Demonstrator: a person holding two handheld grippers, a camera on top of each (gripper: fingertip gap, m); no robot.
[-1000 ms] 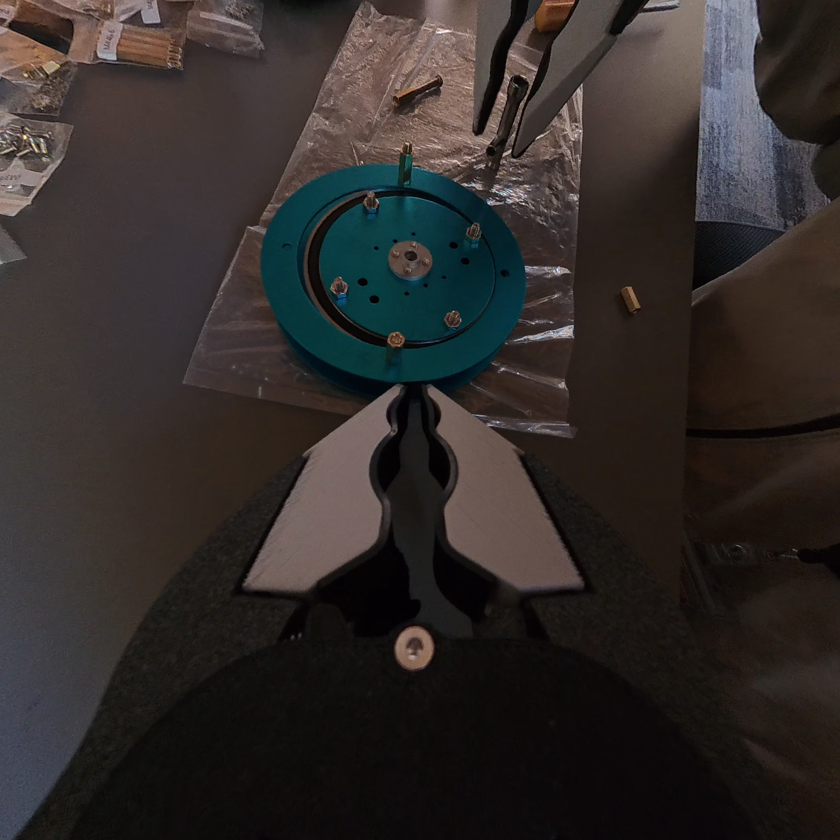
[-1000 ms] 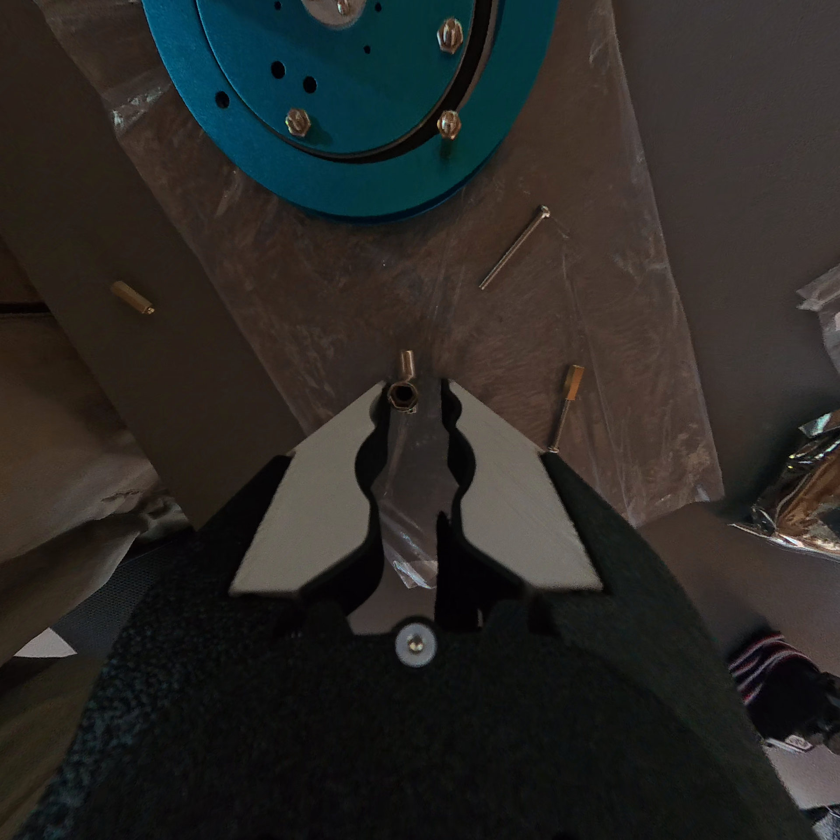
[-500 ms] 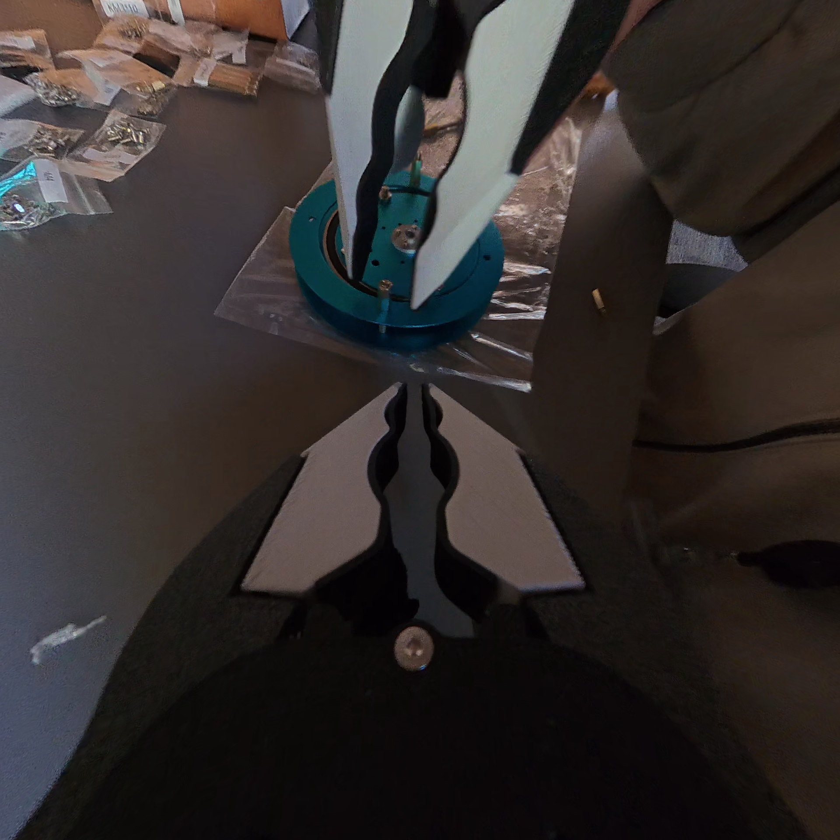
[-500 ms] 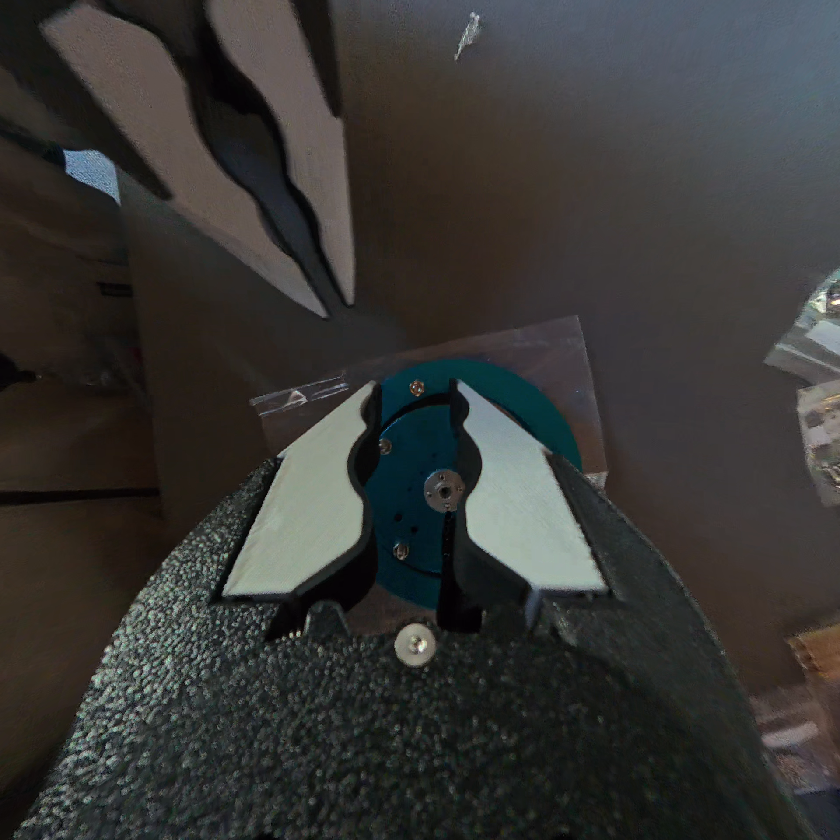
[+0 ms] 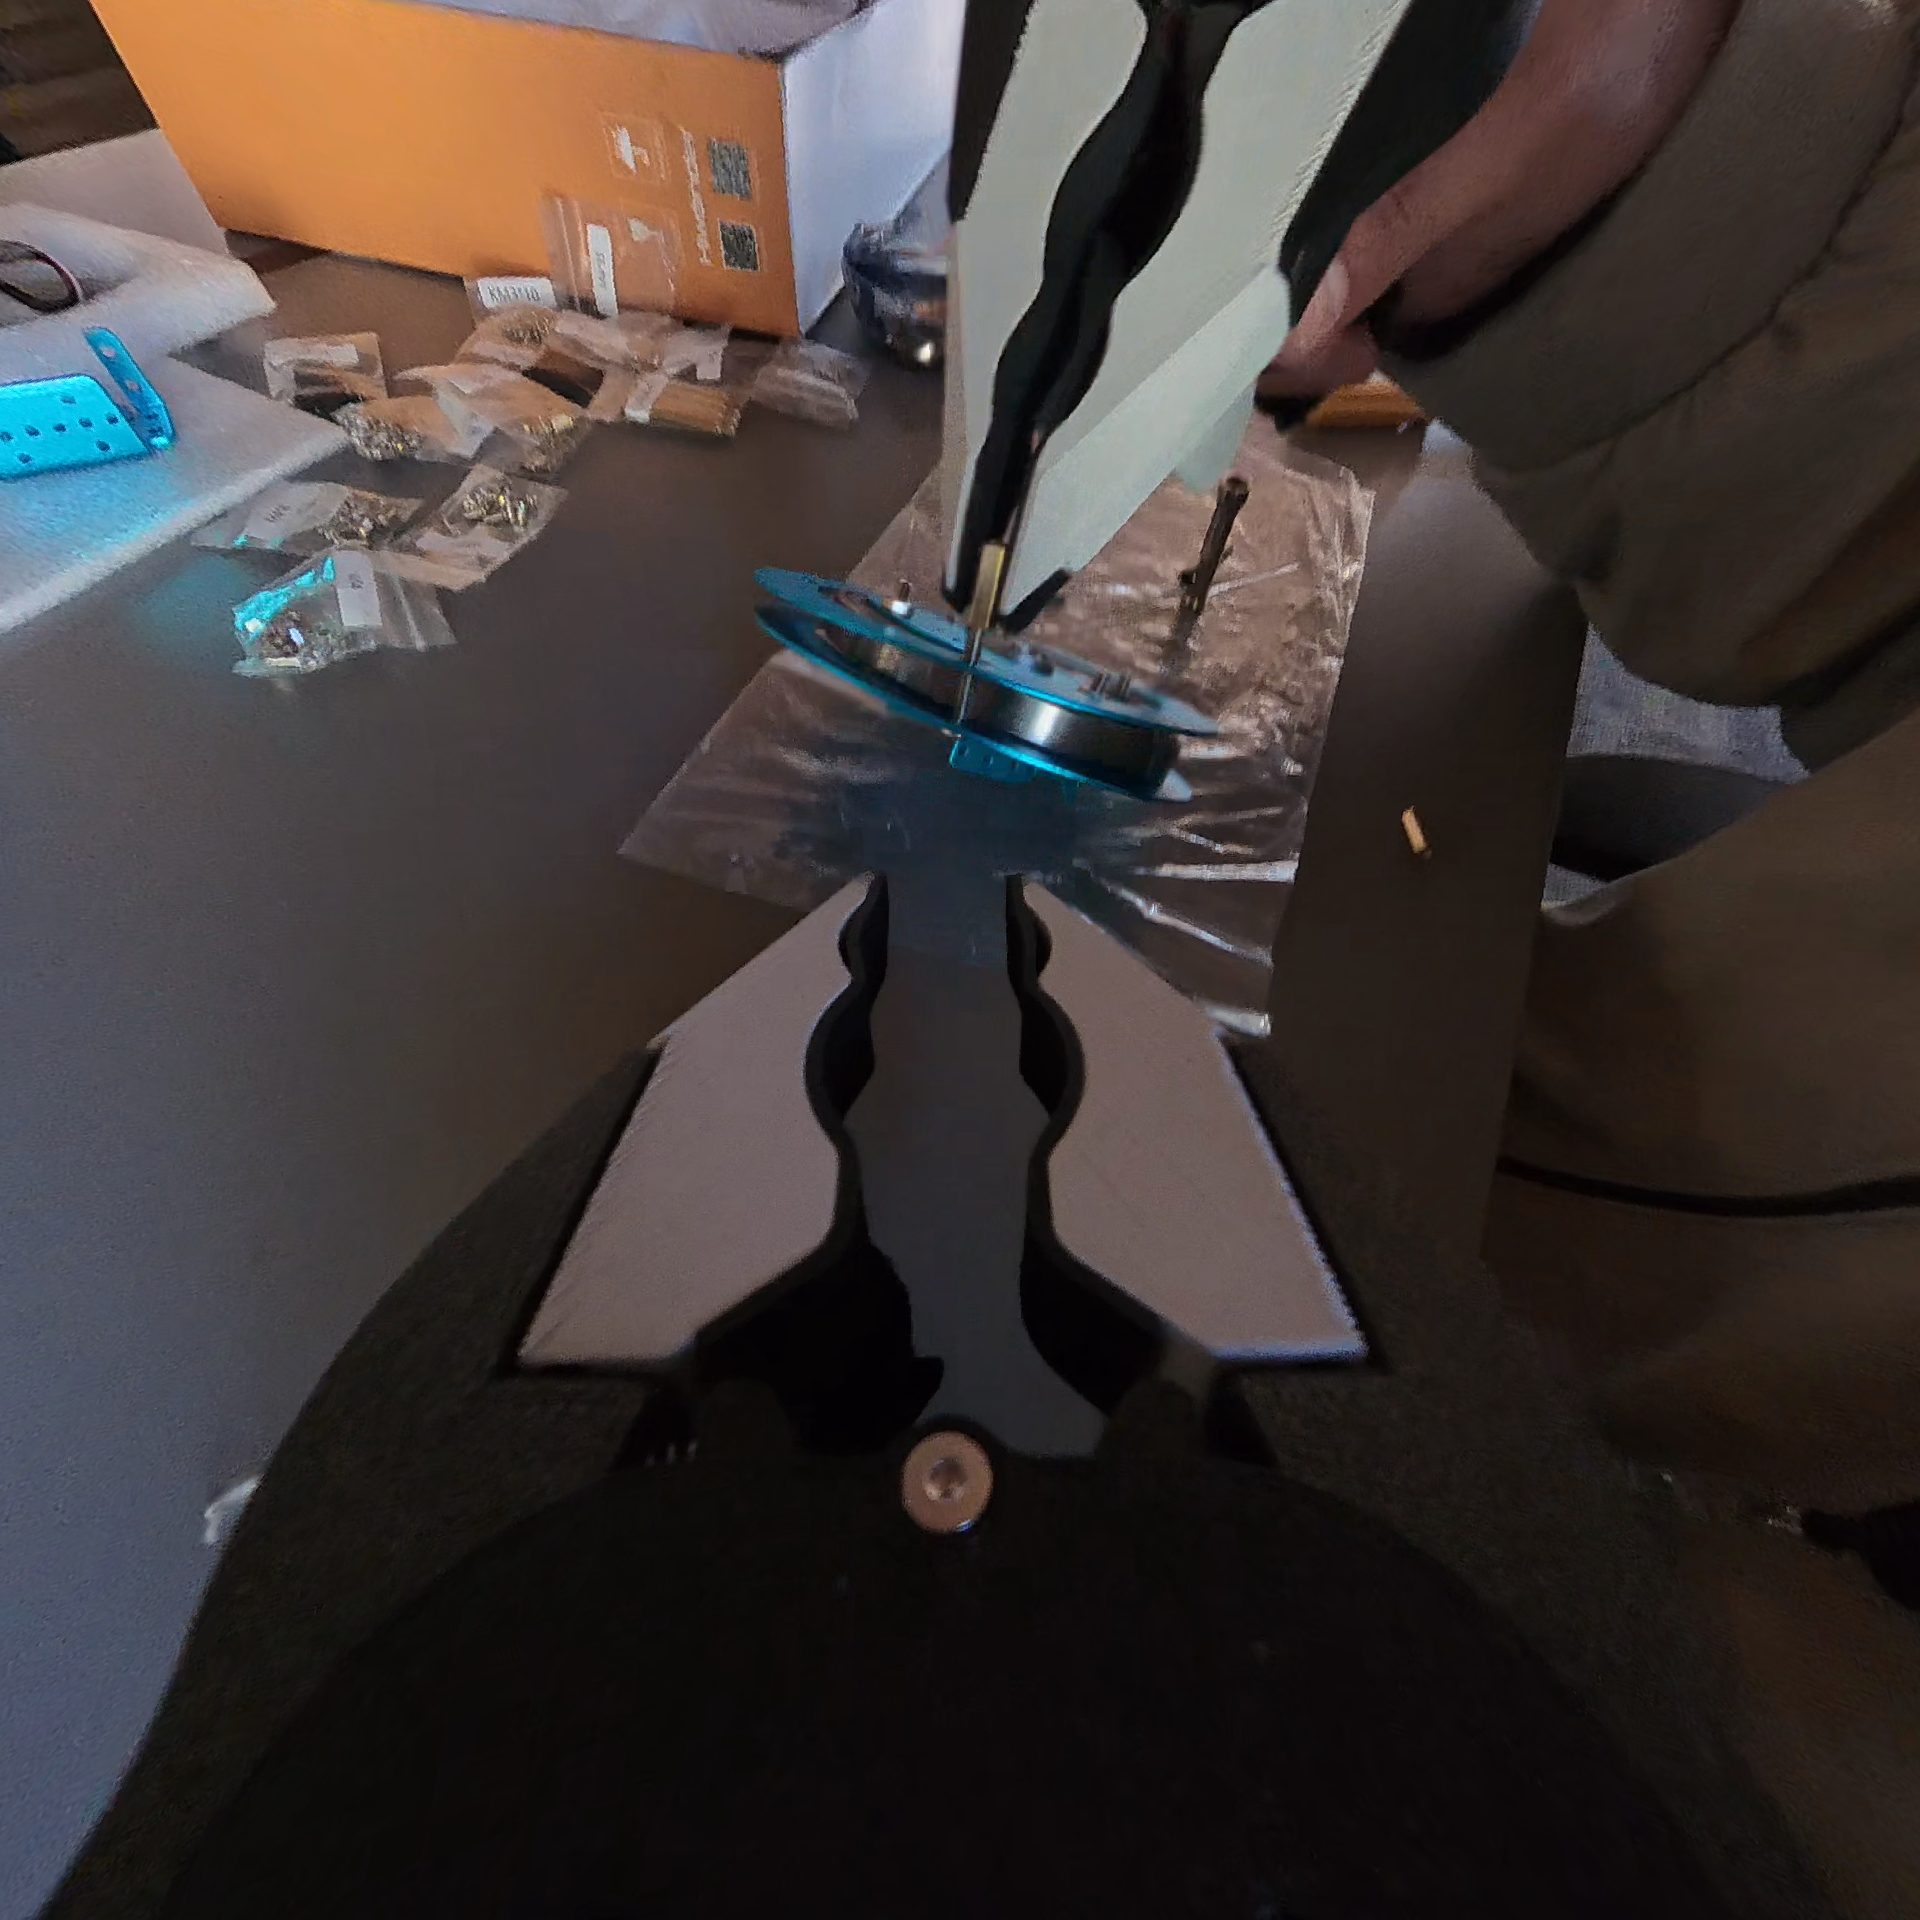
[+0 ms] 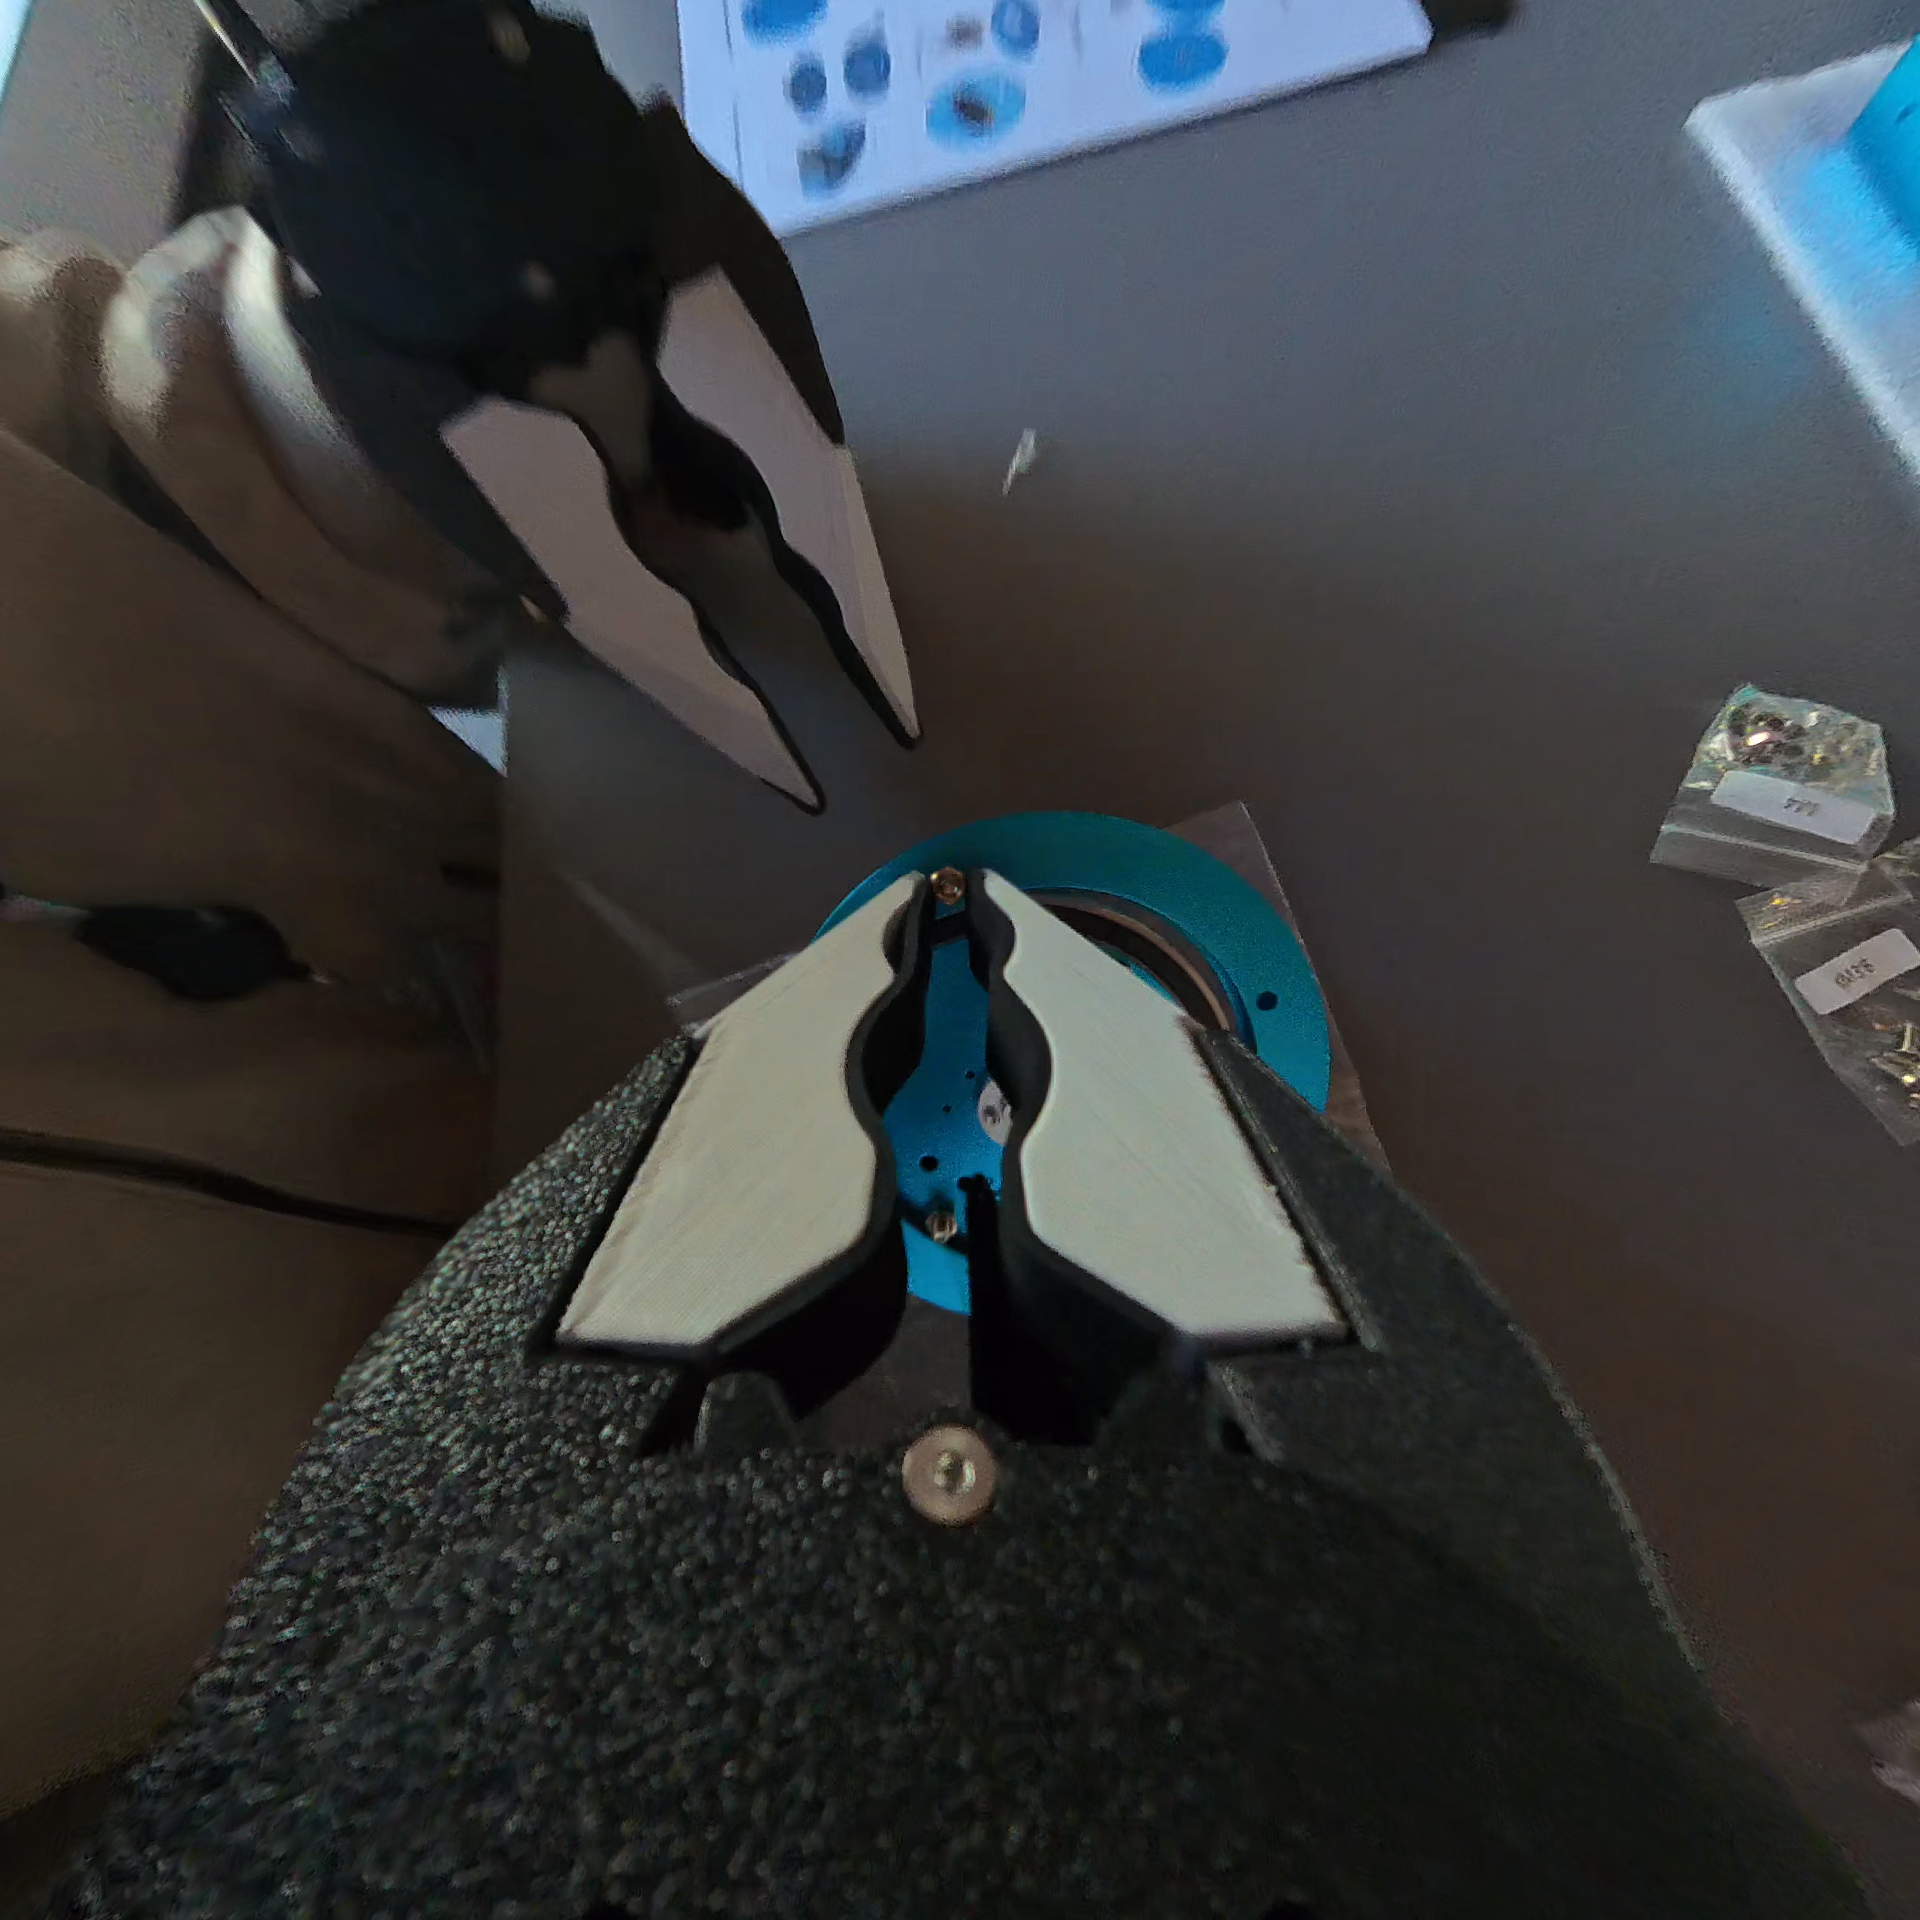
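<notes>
On the dark worktop (image 5: 312, 935), a brass standoff (image 5: 987, 577) is being held upright, pinched by the right hand-held gripper (image 6: 948, 883), over the teal disc (image 5: 821, 608); the left hand-held gripper (image 5: 943, 883), slightly parted and empty, is being kept at 6 o'clock.

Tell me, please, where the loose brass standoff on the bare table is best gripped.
Grip the loose standoff across its middle, coming straight down from above and closing across its long axis. It lies flat on the table, clear of the plastic sheet, so its long sides are free and probably give the surest hold.
</notes>
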